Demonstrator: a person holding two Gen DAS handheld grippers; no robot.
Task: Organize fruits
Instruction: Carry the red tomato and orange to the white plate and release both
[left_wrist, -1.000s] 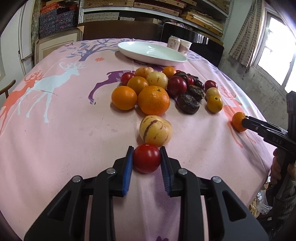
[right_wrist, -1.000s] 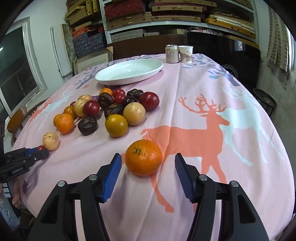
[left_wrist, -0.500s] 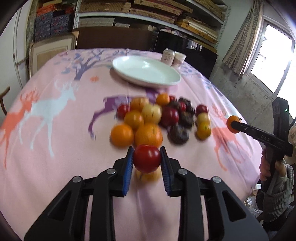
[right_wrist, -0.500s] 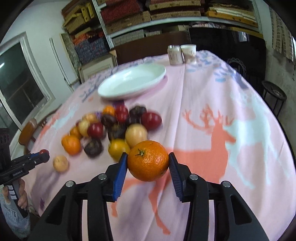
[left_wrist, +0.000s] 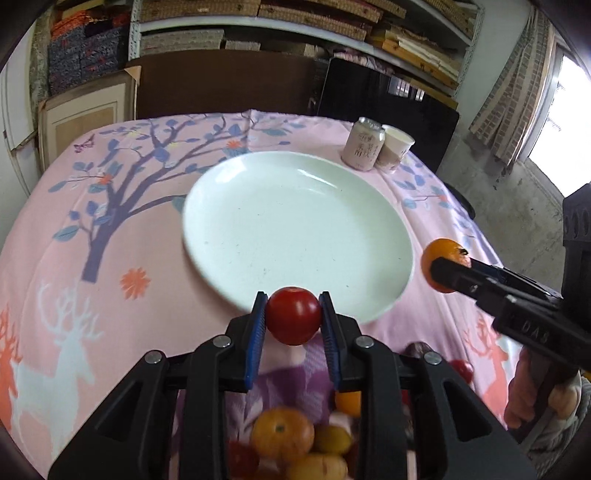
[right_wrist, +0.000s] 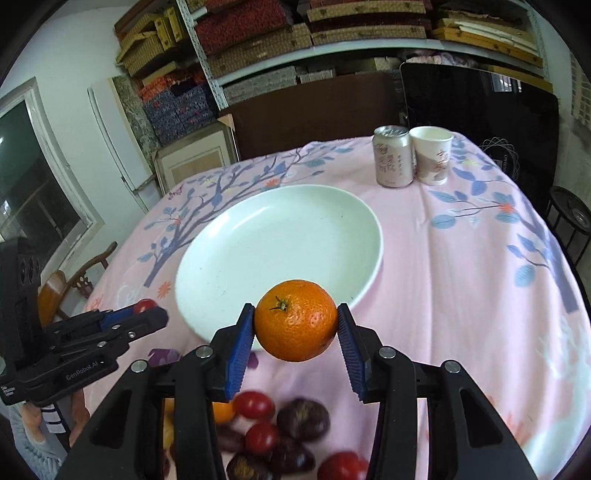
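Left tongs (left_wrist: 293, 320) pinching a red tomato (left_wrist: 293, 320) tight between blue pads, hovering in the air at the near rim of the white plate (left_wrist: 295, 229). Right tongs (right_wrist: 295, 320) clamping an orange (right_wrist: 295, 320), stem facing the camera, hanging above the plate's near edge too. Sitting bare, that plate, on the pink deer-print surface (right_wrist: 461, 266). Waiting below the tongs, blurred, the fruit pile (right_wrist: 280, 424). Standing beyond the plate, touching: a can (right_wrist: 392, 155) and a paper cup (right_wrist: 431, 155).
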